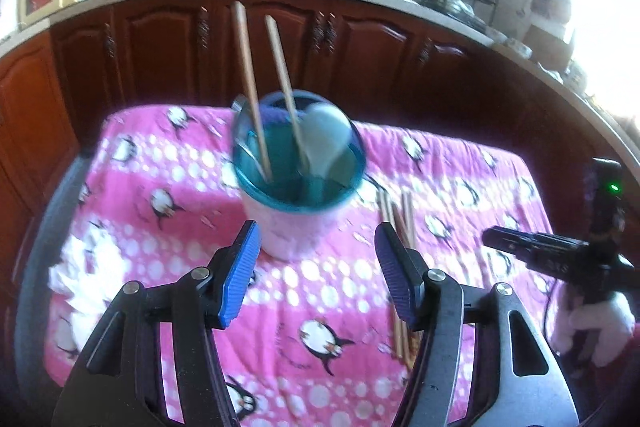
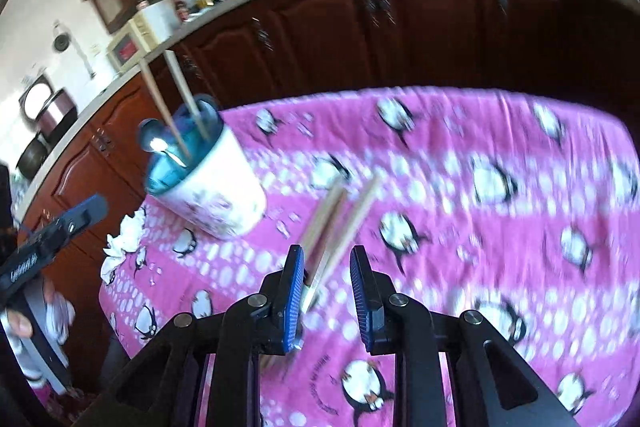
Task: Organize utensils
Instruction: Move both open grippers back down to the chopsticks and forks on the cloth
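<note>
A white cup with a blue rim (image 1: 296, 203) stands on the pink penguin cloth and holds two wooden chopsticks (image 1: 250, 83), a white spoon (image 1: 328, 139) and a metal spoon. It also shows in the right wrist view (image 2: 212, 187). My left gripper (image 1: 316, 267) is open just in front of the cup, empty. Several loose chopsticks (image 1: 398, 223) lie on the cloth right of the cup. In the right wrist view these chopsticks (image 2: 340, 219) lie between and beyond the fingers of my right gripper (image 2: 326, 291), which is open just above them.
A crumpled white tissue (image 1: 88, 267) lies at the table's left edge. The pink cloth (image 2: 500, 187) covers the table. Dark wooden cabinets (image 1: 360, 47) and a kitchen counter with a stove stand behind. The right gripper shows in the left view (image 1: 532, 251).
</note>
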`<state>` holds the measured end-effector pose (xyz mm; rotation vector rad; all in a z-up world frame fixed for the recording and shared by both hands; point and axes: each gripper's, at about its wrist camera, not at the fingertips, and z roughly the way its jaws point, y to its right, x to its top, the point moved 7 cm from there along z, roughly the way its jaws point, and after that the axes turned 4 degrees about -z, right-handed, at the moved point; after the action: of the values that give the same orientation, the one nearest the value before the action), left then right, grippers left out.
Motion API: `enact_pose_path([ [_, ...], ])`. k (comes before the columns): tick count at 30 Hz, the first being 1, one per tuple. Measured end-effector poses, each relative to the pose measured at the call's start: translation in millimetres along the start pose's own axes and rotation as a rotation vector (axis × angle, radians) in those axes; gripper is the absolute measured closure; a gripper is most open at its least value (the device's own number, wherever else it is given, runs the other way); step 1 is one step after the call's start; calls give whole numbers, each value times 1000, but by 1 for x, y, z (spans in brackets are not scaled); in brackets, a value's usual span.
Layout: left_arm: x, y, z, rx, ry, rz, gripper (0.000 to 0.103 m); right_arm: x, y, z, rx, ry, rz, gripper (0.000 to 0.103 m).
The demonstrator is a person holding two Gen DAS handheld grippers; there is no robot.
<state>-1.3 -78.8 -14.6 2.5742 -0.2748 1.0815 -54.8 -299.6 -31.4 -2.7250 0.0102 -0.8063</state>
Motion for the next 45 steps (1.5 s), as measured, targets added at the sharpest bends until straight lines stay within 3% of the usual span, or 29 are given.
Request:
enact_pose_path([
  [5,-23,21,20,-31,-57,23,44,-13,10,23,54,-64,76,81],
  [11,-38,31,39,-45,-107,36,44,-5,0,58,66,-103,68,82],
  [19,-45,28,53,-43,-142,37,44,4,-8,110,-19,-212,9,84],
  [23,-50,26,64,-41,-169,26,44,5,-11,115,-60,-210,-32,84],
  [26,-56,31,71,-48,-190,32,44,4,-14,118,-92,-211,-101,94],
  [29,-61,40,77,-66,-211,43,44,2,-17,117,-94,-204,-115,95],
  [37,-74,58,105,-105,-286,61,44,-17,37,83,-136,-191,-30,95],
  [38,-77,60,111,-108,-304,62,45,-20,44,80,-138,-194,-17,95],
  [42,-85,67,128,-116,-362,78,64,-23,62,68,-148,-198,5,95],
  [45,-85,68,135,-99,-365,79,72,-24,65,64,-132,-200,20,95],
])
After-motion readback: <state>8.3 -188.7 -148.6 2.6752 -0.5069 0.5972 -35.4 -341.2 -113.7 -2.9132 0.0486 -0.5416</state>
